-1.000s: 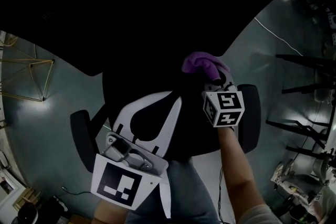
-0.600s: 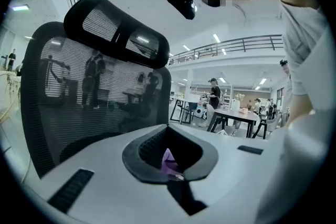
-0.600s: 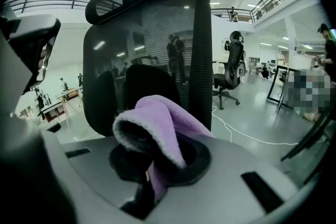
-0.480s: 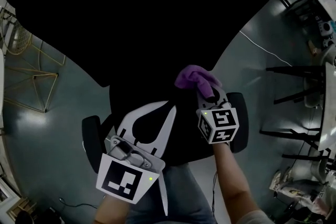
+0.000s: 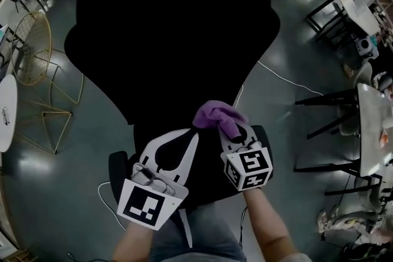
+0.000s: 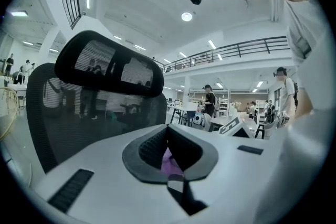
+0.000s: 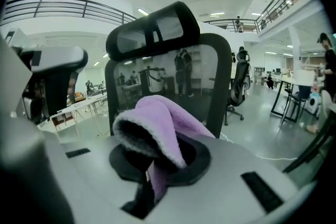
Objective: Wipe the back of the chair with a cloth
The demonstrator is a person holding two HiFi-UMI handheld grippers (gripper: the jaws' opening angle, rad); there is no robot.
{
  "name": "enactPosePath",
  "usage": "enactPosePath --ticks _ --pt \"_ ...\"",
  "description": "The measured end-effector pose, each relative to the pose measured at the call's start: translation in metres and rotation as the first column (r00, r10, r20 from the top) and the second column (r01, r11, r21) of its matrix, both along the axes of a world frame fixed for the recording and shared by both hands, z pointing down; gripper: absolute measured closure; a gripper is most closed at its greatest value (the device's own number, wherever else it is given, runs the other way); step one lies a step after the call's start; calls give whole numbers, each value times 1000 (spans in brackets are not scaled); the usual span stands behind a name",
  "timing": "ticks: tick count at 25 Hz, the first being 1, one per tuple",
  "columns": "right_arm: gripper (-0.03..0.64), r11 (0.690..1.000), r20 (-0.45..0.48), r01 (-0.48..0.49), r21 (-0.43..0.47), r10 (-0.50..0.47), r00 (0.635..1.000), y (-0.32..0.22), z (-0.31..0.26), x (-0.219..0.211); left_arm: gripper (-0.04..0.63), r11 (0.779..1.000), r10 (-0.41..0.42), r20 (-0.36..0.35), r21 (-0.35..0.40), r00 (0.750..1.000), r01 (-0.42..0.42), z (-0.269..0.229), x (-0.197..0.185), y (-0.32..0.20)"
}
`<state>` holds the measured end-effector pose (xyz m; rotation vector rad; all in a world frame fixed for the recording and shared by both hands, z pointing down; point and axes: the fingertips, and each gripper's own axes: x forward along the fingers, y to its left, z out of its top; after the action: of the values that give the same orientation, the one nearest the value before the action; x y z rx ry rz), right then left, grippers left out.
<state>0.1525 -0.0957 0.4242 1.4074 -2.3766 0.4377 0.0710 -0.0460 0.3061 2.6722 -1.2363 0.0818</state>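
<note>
The black mesh chair back (image 5: pixel 172 40) fills the upper middle of the head view, with its headrest (image 7: pixel 152 31) standing tall ahead in the right gripper view. My right gripper (image 5: pixel 228 127) is shut on a purple cloth (image 5: pixel 218 115), which sits at the lower part of the chair back. That cloth (image 7: pixel 157 128) folds over the jaws in the right gripper view. My left gripper (image 5: pixel 195 133) is beside it on the left, its jaws together at the tips with nothing held. The left gripper view has the chair (image 6: pixel 94 107) to the left and a purple sliver past the pads.
A yellow wire-frame chair (image 5: pixel 37 64) stands left of the chair. Black table legs (image 5: pixel 331 101) and a white table (image 5: pixel 374 126) are at the right, and a white cable (image 5: pixel 288 80) crosses the grey floor. Another office chair (image 7: pixel 239 86) and people (image 6: pixel 210 99) are farther off.
The head view has swung up, so the whole chair back now shows. Both grippers sit lower and further left in the picture, closer together. The cloth stays in the right gripper.
</note>
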Motion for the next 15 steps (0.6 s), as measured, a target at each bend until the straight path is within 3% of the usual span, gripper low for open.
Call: enactPosePath --ticks 9,15 --pt "569 994 42 -12 106 8 999 28 -93 -12 583 998 32 -39 64 999 -29 -47 -9 17" --pt "569 986 69 -24 167 12 998 55 -140 -24 583 991 83 -22 108 996 -80 -71 -12 38"
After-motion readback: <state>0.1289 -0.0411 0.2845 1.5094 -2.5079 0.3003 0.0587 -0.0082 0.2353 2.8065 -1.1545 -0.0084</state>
